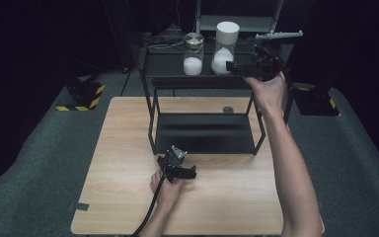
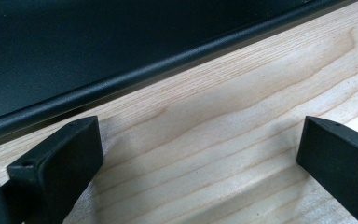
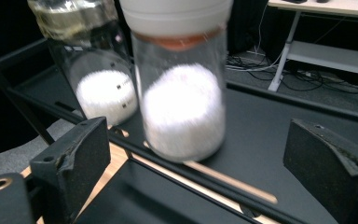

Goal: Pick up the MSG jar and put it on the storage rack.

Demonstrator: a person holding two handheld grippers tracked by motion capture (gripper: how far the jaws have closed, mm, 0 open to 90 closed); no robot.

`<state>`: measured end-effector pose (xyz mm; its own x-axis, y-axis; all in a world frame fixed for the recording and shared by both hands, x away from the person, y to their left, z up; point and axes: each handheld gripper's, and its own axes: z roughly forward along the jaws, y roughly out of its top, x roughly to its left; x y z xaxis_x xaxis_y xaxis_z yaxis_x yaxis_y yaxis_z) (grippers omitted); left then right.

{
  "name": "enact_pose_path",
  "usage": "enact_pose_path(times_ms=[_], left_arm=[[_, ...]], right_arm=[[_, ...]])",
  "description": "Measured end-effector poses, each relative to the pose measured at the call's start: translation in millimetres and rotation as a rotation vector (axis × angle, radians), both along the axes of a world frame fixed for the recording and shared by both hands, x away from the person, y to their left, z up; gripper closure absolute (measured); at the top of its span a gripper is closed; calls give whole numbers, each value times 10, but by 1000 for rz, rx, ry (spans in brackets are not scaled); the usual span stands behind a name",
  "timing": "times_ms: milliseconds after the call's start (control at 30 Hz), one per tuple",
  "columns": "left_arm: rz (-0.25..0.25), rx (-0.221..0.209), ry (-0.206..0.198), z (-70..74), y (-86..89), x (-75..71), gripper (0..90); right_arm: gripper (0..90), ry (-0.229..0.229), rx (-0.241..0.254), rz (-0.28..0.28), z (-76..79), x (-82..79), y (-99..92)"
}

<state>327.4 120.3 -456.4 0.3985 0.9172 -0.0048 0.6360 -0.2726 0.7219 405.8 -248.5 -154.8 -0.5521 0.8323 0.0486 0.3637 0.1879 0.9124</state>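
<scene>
Two clear glass jars stand side by side on the top shelf of a black metal two-tier rack (image 1: pixel 203 81), each about a third full of white powder. The clear glass jar with the white cap (image 3: pixel 179 79) is the nearer to the right gripper (image 1: pixel 234 66); the clear glass jar with the silvery metal lid (image 3: pixel 98 60) stands just beside it, apart from it. The second jar carries small dark marks on its glass, too blurred to read; no brand or label is legible on either.

The right gripper is held level at the top shelf's front right edge, its jaws apart with nothing between them. In the right gripper view the white-capped jar stands ahead of the gap, not touched by either pad, close to the shelf's front rail.

The left gripper (image 1: pixel 190 174) rests low over the light wooden table (image 1: pixel 123 197), just in front of the rack's lower shelf. Its jaws stand wide apart over bare wood, with the rack's black front rail running just ahead of them.

The lower shelf is bare, and the table has open wood to the left, right and front of the rack. A small dark round disc (image 1: pixel 228 109) lies on the table behind the rack.
</scene>
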Motion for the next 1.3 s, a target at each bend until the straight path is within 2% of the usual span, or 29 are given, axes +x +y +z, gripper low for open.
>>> enact_pose_path(times_ms=[300,833,1300], left_arm=[[0,2,-1,0,-1,-1,2],[1,1,-1,0,-1,-1,2],[0,0,-1,-1,0,-1,2]], right_arm=[[68,-12,-15,3,-128,-137,-171],[69,-1,22,-6,-428,-300,-534],[71,0,7,-3,-658,-382,-631]])
